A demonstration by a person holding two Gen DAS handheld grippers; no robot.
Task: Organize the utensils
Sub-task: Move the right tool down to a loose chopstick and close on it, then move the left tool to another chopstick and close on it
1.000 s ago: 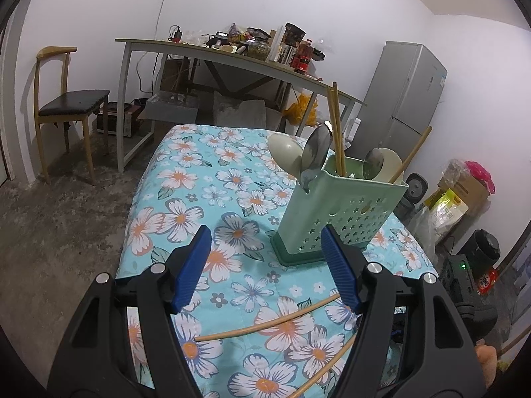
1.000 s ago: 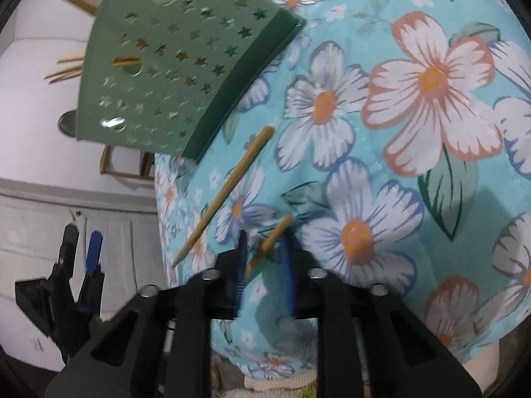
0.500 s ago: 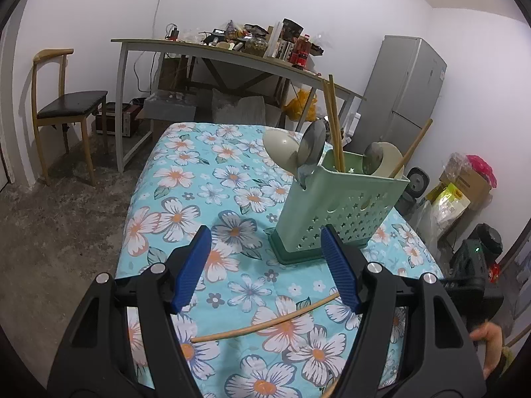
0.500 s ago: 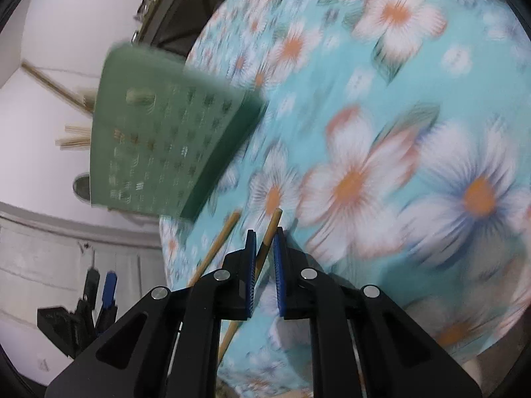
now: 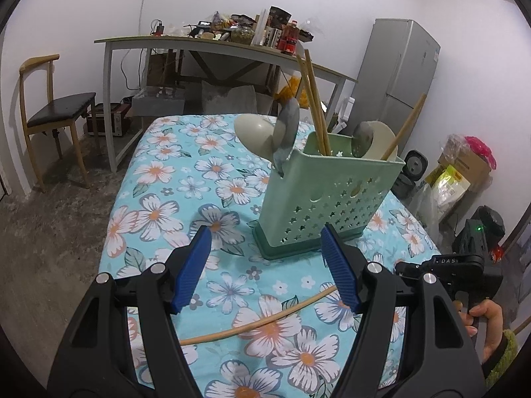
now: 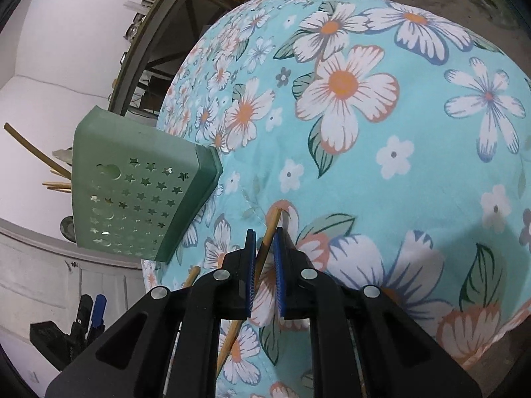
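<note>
A green perforated utensil holder stands on the floral tablecloth, holding spoons and several chopsticks. One wooden chopstick lies on the cloth in front of it, between my left gripper's fingers in the left wrist view. My left gripper is open and empty, held above the cloth. My right gripper is shut on another wooden chopstick and holds it lifted off the cloth, right of the holder. The tip of the lying chopstick shows beside it.
A cluttered long table, a wooden chair and a grey fridge stand behind the floral table. Bags and boxes sit on the floor at the right. The right hand-held unit is at the table's right edge.
My right gripper closed on a chopstick and lifted it away from the cloth. One chopstick is left lying in front of the holder. My left gripper stayed open and rose slightly.
</note>
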